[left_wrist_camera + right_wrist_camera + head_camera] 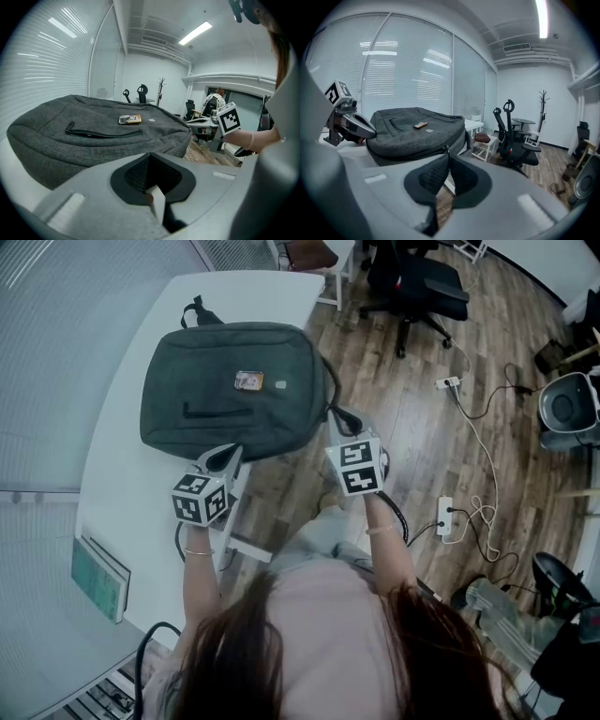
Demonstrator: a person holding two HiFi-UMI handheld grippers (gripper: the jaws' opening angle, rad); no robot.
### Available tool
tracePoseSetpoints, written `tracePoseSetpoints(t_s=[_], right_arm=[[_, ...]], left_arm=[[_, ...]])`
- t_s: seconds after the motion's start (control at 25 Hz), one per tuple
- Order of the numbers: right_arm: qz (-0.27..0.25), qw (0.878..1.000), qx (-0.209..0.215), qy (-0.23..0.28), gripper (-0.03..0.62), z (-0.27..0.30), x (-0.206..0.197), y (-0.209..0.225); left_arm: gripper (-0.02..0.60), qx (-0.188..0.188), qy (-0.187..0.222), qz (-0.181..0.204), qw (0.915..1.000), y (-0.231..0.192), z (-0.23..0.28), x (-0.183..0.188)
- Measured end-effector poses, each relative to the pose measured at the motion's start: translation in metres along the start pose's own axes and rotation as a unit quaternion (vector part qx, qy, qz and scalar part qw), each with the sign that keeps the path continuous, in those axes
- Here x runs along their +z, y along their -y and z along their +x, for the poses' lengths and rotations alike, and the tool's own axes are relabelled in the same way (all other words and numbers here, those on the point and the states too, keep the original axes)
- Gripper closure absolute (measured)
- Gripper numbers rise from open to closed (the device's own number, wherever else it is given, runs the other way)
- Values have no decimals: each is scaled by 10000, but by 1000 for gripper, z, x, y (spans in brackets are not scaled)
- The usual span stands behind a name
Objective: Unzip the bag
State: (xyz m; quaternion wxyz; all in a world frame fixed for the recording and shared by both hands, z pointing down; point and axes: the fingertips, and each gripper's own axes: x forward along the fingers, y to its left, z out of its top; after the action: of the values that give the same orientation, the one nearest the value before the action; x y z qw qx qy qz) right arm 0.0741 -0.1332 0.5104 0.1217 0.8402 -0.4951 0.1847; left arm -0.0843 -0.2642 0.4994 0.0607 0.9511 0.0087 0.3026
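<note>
- Two risks look likeliest to me: the zipper pull slipping out of a very thin pinch, and the backpack dragging along instead of unzipping.
- A slip would come from hauling the pull at an angle to the zipper track, above all where the track bends round the bag's corner.
- Dragging seems possible because nothing visibly anchors the backpack. It lies flat on the white table with its right side at the table edge, so a hard tug could carry it over the floor.
- The right gripper has its jaws pressed together, with the small metal pull right at their tips. I read that as a pinch on the pull, at the bag's side nearest the person.
- The left gripper is also fully closed. Its own view shows no fabric between the pads, and the head view puts its tips at the bag's near edge; whether they touch it I cannot tell.
</note>
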Motion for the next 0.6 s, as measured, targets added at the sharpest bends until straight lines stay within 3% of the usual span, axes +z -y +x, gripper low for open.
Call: tracePoseSetpoints(t_s=[0.6], right_arm=[[-307, 9993, 184, -124, 574, 23, 15, 24]], left_arm=[[574, -126, -146, -130, 9997, 0, 4, -1]])
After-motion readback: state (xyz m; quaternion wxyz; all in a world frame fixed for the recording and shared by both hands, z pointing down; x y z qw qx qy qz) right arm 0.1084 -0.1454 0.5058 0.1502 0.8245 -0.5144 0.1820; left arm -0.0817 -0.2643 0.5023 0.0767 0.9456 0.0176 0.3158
